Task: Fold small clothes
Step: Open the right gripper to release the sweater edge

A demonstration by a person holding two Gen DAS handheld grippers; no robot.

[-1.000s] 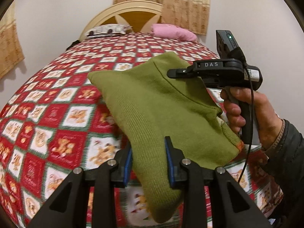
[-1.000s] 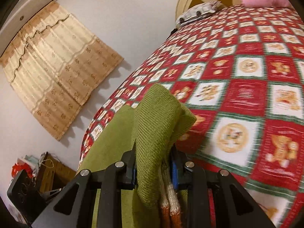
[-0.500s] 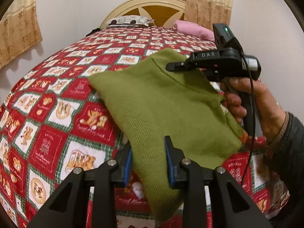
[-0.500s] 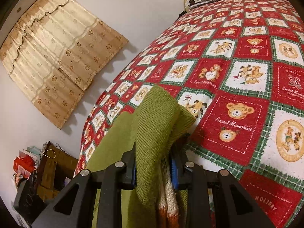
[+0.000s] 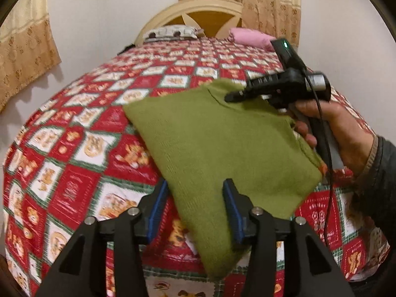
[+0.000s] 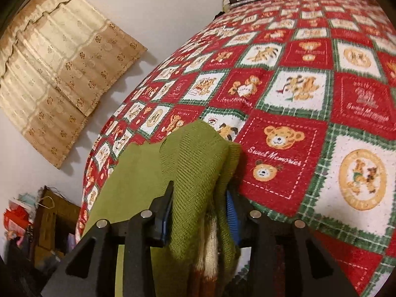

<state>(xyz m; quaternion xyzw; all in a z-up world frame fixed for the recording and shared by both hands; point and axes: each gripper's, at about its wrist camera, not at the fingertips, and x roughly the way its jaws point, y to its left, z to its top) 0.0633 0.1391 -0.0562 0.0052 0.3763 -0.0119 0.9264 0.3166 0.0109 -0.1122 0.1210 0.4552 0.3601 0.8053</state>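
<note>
Hanging between both tools above the teddy-bear quilt (image 5: pixel 81 173), the green knit sweater (image 5: pixel 222 143) looks soft, light and limp, so it will likely sag wherever it is unsupported; holding it near its edges or corners should keep it spread. The right gripper (image 6: pixel 199 212) is clamped on a bunched fold of green knit with cream and orange ribbing below it. The left gripper (image 5: pixel 195 210) has the sweater's lower edge between its blue pads (image 5: pixel 231 210), but a gap shows at the left pad, so I cannot tell whether it pinches. Compared with a second ago, the quilt looks nearer in the right view and the sweater hangs lower.
</note>
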